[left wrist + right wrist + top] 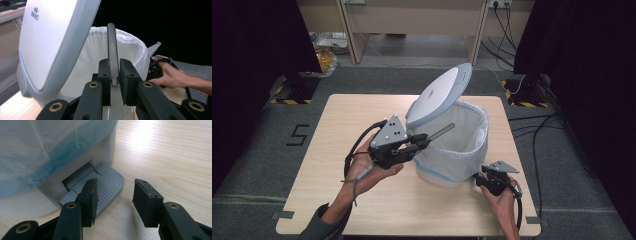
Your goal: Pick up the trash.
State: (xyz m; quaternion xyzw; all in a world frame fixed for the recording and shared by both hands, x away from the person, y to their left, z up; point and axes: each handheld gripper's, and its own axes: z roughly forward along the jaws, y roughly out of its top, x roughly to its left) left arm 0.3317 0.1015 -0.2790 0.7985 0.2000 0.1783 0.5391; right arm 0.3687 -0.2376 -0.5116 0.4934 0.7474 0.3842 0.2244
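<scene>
A white pedal bin point(452, 162) lined with a white bag point(95, 50) stands on the wooden table, its grey lid point(439, 92) tilted up and open. My left gripper point(114, 72) is shut on a slim dark grey stick point(112, 47). The stick point(439, 132) points out over the bin's open mouth, just beneath the lid. At the bin's foot, my right gripper point(116, 195) has its jaws apart with nothing between them. One of its fingers point(90, 192) rests on the ribbed grey pedal point(110, 182); the other hangs over bare table.
The table point(337, 190) has free wood to the left and front of the bin. The blue-edged bag point(37, 150) hangs down over the bin's wall above the pedal. Dark curtains stand at both sides, and cables point(537, 130) lie on the floor at the right.
</scene>
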